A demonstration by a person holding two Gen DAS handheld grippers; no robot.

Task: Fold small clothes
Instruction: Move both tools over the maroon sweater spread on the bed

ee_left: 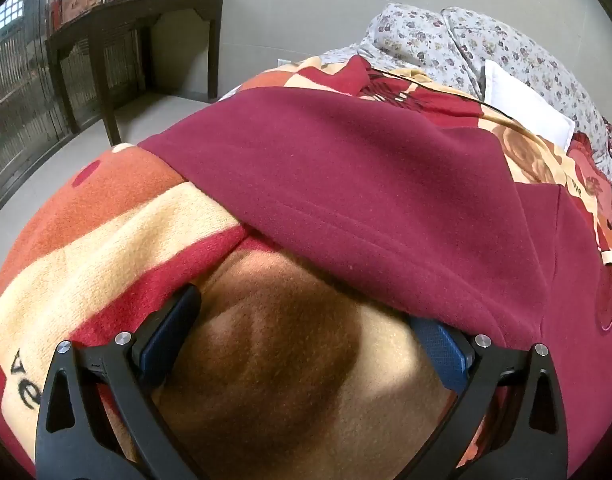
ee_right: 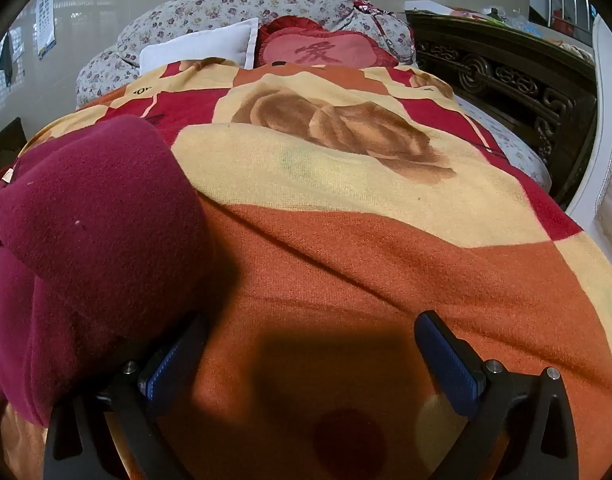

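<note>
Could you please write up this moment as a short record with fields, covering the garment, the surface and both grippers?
garment: maroon fleece, lying on the blanket, partly bunched
surface: patterned blanket on a bed
left gripper: open, low over the blanket at the garment's near edge, holding nothing
right gripper: open, garment beside its left finger, holding nothing
background: white pillow, red cushion, dark table

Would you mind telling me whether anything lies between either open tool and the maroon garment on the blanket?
Nothing visible does. The left tool is open right at the maroon garment, whose hem drapes over one pad. The right tool is open beside it, over bare blanket.
</note>
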